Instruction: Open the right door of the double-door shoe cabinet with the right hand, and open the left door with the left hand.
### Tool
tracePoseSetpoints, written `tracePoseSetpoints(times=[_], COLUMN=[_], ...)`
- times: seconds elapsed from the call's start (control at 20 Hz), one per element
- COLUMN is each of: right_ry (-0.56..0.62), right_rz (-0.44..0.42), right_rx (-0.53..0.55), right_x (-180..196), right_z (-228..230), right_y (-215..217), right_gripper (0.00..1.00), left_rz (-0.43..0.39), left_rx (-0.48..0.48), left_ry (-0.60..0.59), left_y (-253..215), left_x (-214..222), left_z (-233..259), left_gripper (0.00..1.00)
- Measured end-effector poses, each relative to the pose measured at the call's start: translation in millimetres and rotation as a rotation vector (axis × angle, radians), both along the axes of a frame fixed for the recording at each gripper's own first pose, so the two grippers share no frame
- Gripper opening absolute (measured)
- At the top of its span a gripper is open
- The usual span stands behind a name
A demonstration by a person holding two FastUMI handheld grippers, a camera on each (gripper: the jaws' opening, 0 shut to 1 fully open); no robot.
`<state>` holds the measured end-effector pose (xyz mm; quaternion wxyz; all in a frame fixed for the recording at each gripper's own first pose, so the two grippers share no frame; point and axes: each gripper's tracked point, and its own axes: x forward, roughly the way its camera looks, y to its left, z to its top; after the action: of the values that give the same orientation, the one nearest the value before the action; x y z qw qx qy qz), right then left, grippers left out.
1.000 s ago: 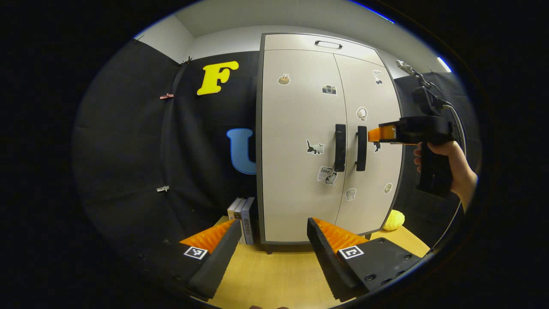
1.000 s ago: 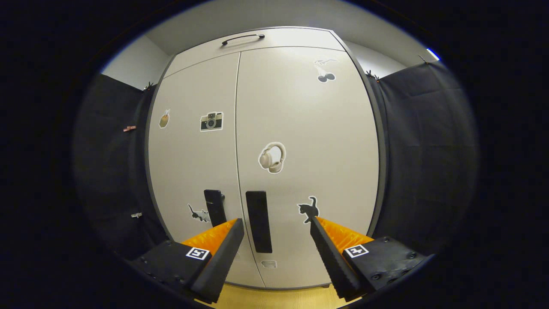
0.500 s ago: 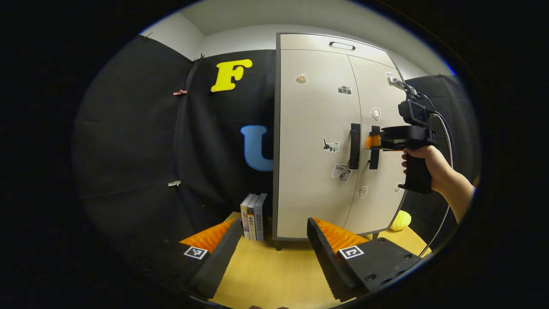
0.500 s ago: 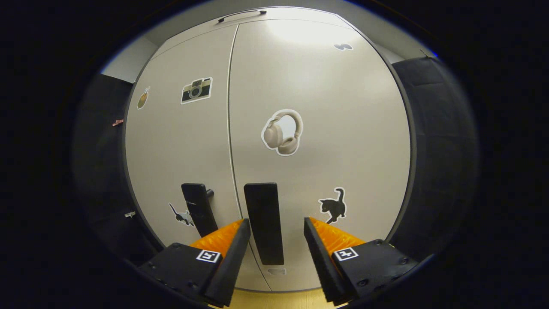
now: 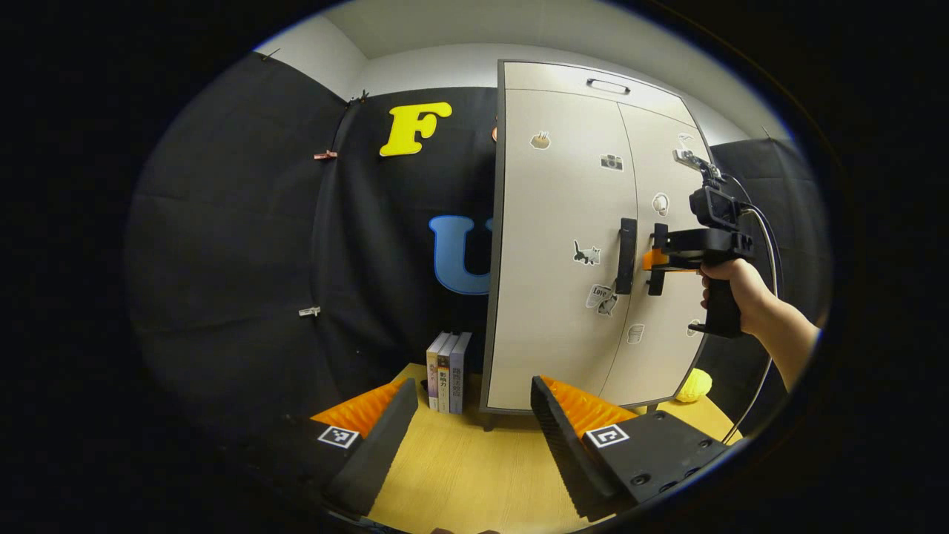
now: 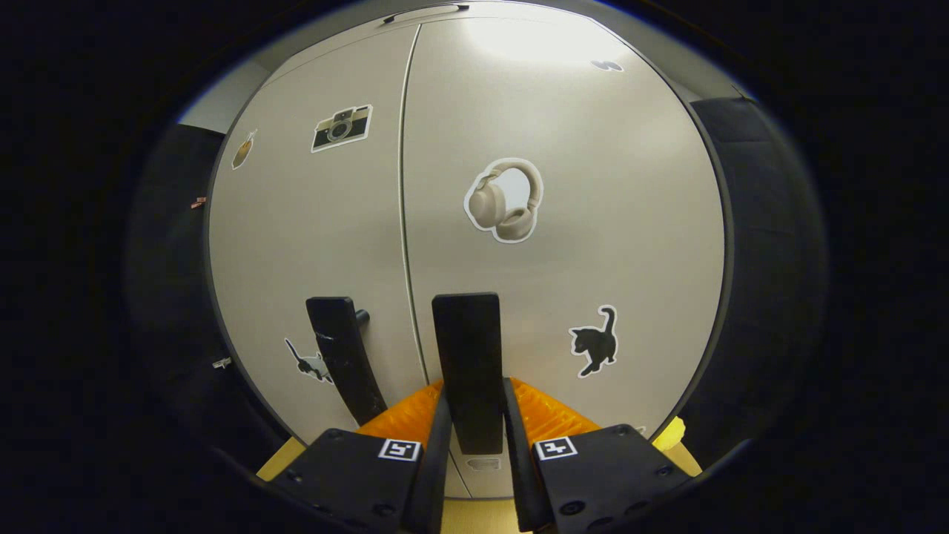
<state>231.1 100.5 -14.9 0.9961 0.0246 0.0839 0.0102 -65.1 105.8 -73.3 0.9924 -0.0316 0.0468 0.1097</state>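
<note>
while both doors of the shoe cabinet [image 5: 563, 245] are flush and unopened, the right gripper [image 6: 474, 430] has its two fingers pressed on either side of the right door handle [image 6: 468, 363], a flat dark vertical bar just right of the centre seam; grip sits on the lower half of the bar. from the left gripper view the same tool shows far right, held by a hand [image 5: 730, 285], nose against the handles. left gripper [image 5: 467, 423] hangs well back over the wooden floor [image 5: 474, 475], fingers spread wide, nothing between them, well apart from the left door handle [image 5: 626, 256]. cabinet stands at the far right of the booth, books [image 5: 446, 361] beside its left foot, a yellow soft thing [image 5: 689, 384] at its right foot. judgement: grasp made, pull not yet begun. risks: pulling straight back instead of along the hinge arc could slide the fingers off the smooth bar; a low grip may twist the bar in the pads; the two handles sit near each other, so a swing to the left could knock the left one.
</note>
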Motion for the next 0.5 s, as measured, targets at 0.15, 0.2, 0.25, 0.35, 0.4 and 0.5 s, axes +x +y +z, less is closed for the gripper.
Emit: tracePoseSetpoints(times=[0.15,0.2,0.25,0.35,0.4,0.5], right_ry=[0.001,-0.002,-0.003,0.003,0.005,0.017], right_rz=[-0.015,-0.018,-0.016,0.007,0.02,0.031], right_rx=[-0.02,-0.022,-0.016,-0.011,-0.011,-0.005], right_x=[0,-1,0,0,-1,-4], right_z=[1,1,1,0,0,0], right_y=[-1,-1,-1,0,0,0], right_gripper=[0.34,0.29,0.29,0.23,0.17,0.14], left_rz=[-0.004,-0.006,-0.007,-0.013,-0.018,-0.026], left_rx=[0.003,0.004,0.003,-0.004,-0.01,0.013], left_ry=[0.003,0.006,0.011,0.009,0.008,0.009], left_y=[7,9,12,16,17,16], left_x=[-7,-9,-12,-18,-21,-24], left_z=[-4,-5,-6,-7,-7,-11], left_gripper=[0.95,0.95,0.95,0.95,0.95,0.95])
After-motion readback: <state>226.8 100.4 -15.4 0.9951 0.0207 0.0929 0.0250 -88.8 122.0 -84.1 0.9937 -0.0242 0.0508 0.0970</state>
